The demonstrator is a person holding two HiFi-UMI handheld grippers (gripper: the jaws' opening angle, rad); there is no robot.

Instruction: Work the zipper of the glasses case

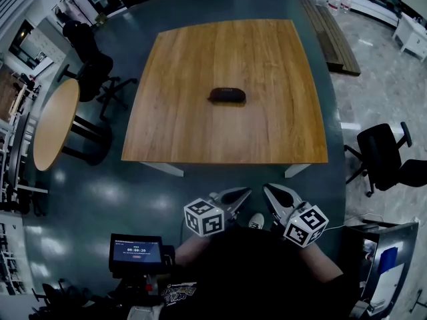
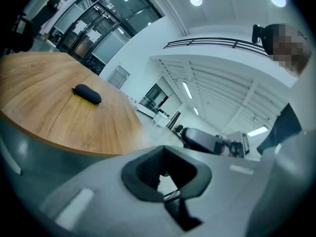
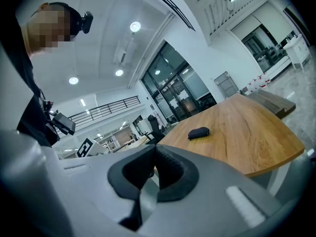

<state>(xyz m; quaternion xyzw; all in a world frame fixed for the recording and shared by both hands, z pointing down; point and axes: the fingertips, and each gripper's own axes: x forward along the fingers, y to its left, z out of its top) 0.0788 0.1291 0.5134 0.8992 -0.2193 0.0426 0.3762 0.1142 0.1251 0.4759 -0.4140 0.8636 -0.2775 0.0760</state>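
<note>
A small dark glasses case (image 1: pixel 227 95) lies alone near the middle of the wooden table (image 1: pixel 200 132). It also shows in the left gripper view as the case (image 2: pixel 87 94) and in the right gripper view as the case (image 3: pixel 198 132). Both grippers are held close to the person's body, well short of the table's near edge. My left gripper (image 1: pixel 244 193) is shut and empty. My right gripper (image 1: pixel 269 189) is shut too, with nothing in it. Their tips point toward each other.
A round wooden side table (image 1: pixel 53 122) and a black office chair (image 1: pixel 90 62) stand at the left. Another black chair (image 1: pixel 383 155) is at the right. A small screen (image 1: pixel 135 252) sits low at the left near the person. Wooden planks (image 1: pixel 333 35) lie beyond the table.
</note>
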